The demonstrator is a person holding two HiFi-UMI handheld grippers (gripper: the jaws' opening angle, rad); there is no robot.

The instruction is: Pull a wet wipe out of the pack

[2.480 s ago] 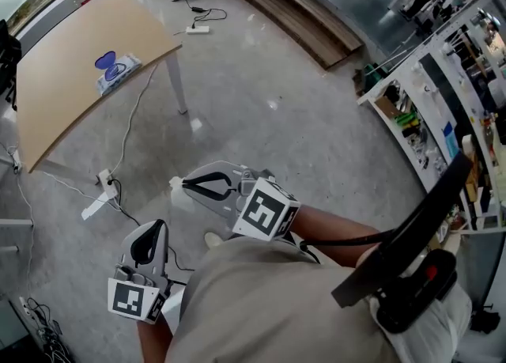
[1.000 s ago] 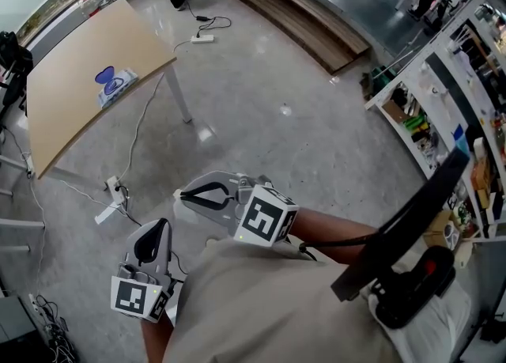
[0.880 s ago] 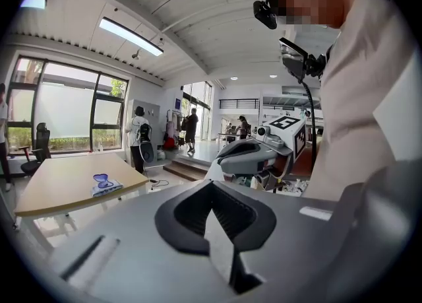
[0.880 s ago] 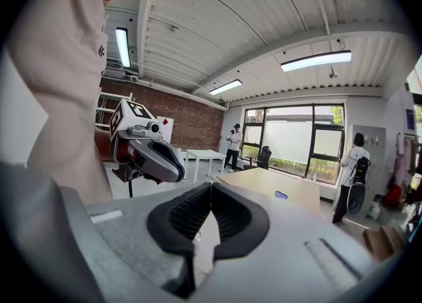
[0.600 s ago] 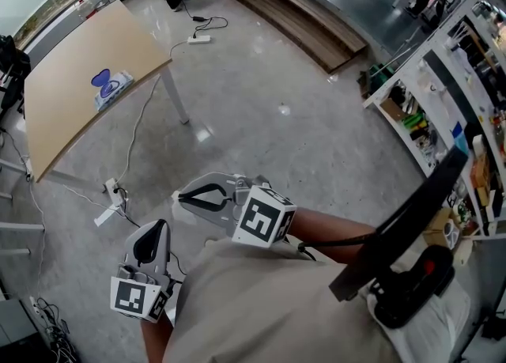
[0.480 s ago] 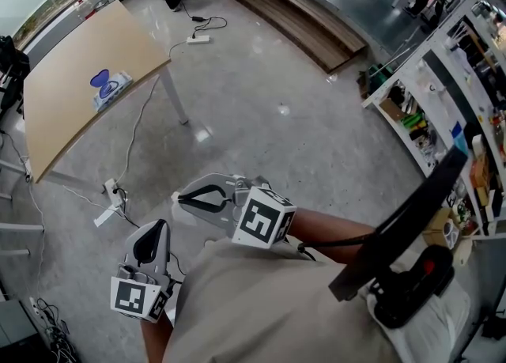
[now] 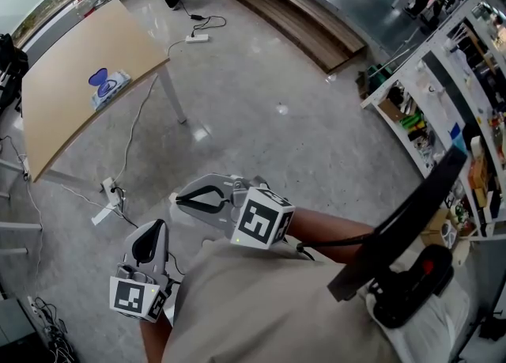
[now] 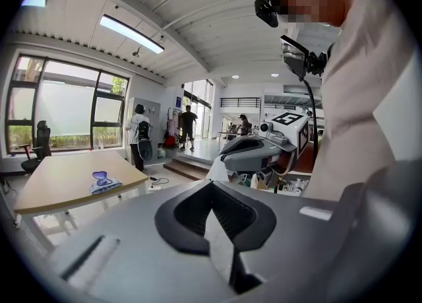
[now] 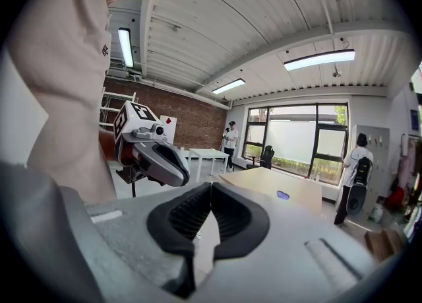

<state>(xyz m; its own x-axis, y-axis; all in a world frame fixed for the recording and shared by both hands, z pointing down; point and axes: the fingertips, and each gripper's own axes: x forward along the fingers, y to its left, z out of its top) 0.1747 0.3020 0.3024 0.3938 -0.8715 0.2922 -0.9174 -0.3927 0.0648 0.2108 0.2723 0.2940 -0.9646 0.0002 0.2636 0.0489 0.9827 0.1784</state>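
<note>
Both claws hang low and close to the person's body, above the grey floor (image 7: 261, 116) and well apart from the table (image 7: 63, 108). The left claw (image 7: 156, 228) is clenched: in its own view the two dark pads meet at their tips, with only an empty loop behind them and nothing caught between. The right claw (image 7: 180, 198) is clenched as well, tips pressed together and empty. It sits just ahead of the left claw and a little to its right, and its tips point across toward the left. The pack of wet wipes (image 7: 107, 85) lies far ahead of both claws and off to their left, flat on the wooden table, near the edge that faces the open floor, with a blue flap standing up on top. Between the claws and the table, a white cable (image 7: 130, 136) trails down across the floor to a power strip (image 7: 101, 208), which lies ahead and to the left of the left claw. Far ahead of the right claw runs a low wooden step (image 7: 292, 9), and well off to its right stand cluttered shelves (image 7: 427, 108)
</note>
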